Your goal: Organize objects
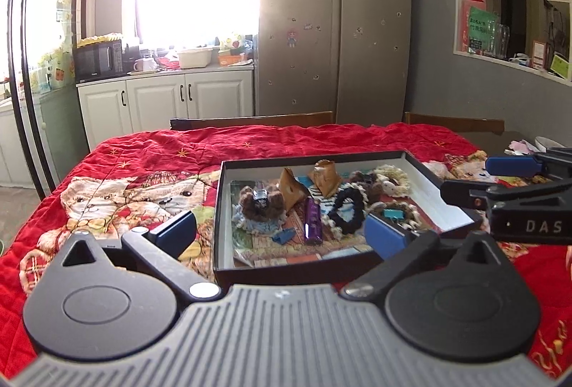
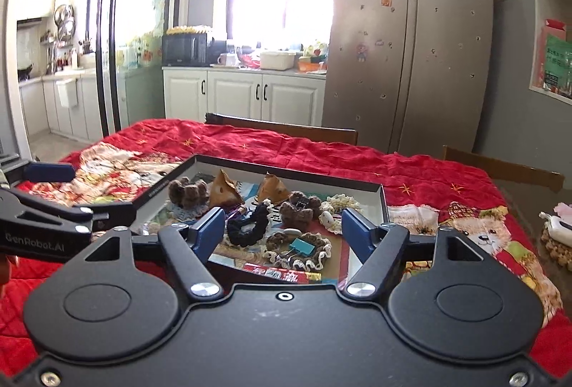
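Left gripper (image 1: pixel 280 231) and right gripper (image 2: pixel 282 229) both hover low before the box (image 1: pixel 443 197) on the red blanket (image 1: pixel 161 151), fingers spread wide, empty. Inside: two brown pouches (image 1: pixel 291 188), one black scrunchie (image 2: pixel 248 226), one blue clip (image 2: pixel 301 246).

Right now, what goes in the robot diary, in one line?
left tool: open, empty | right tool: open, empty | box: full of trinkets | nothing picked yet

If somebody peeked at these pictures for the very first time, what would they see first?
Probably the bright red teddy-bear blanket covering the table. In its middle sits a black box crammed with crocheted scrunchies, two brown pyramid pouches and a purple tube. Behind stands a tall silver fridge dotted with magnets.
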`<act>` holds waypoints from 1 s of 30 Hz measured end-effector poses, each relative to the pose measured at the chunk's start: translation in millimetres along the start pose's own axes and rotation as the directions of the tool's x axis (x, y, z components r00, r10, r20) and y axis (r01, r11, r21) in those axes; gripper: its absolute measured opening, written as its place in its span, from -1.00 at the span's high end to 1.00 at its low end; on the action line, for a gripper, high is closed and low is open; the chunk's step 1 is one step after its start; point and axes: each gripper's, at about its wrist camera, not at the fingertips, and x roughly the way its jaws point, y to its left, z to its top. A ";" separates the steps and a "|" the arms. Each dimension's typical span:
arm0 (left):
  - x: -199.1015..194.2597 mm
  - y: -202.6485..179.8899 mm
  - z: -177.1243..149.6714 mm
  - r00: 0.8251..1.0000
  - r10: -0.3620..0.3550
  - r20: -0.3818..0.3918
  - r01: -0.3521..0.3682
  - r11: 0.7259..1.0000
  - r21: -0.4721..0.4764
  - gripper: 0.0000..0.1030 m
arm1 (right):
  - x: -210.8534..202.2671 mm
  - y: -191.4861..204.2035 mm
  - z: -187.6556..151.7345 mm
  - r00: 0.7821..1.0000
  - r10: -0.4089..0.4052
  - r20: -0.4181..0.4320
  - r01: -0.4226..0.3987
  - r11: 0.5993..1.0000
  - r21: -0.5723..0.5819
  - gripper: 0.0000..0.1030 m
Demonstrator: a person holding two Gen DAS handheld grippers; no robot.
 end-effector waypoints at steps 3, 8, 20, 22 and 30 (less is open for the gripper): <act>-11.7 -3.5 -3.3 1.000 -0.011 -0.003 0.011 1.000 -0.008 -1.00 | -17.7 -0.8 -2.7 1.000 -0.006 0.008 0.006 1.000 0.022 -0.54; -28.2 -8.7 -10.1 1.000 -0.017 -0.011 0.016 1.000 -0.021 -1.00 | -40.9 -1.1 -11.3 1.000 -0.004 -0.010 0.004 0.999 0.045 -0.58; -54.5 -14.2 -35.1 0.998 0.013 -0.054 -0.015 0.999 -0.043 -1.00 | -72.1 14.8 -42.6 0.998 -0.024 -0.064 0.027 0.999 0.040 -0.63; -55.6 -13.4 -38.9 0.997 0.027 -0.068 -0.030 0.999 -0.044 -1.00 | -76.6 16.4 -47.6 0.997 -0.042 -0.067 0.045 0.998 0.040 -0.66; -61.1 -8.1 -52.2 0.994 0.043 -0.104 -0.053 0.994 -0.095 -1.00 | -83.3 14.4 -61.0 0.994 -0.056 -0.098 0.065 0.994 0.086 -0.72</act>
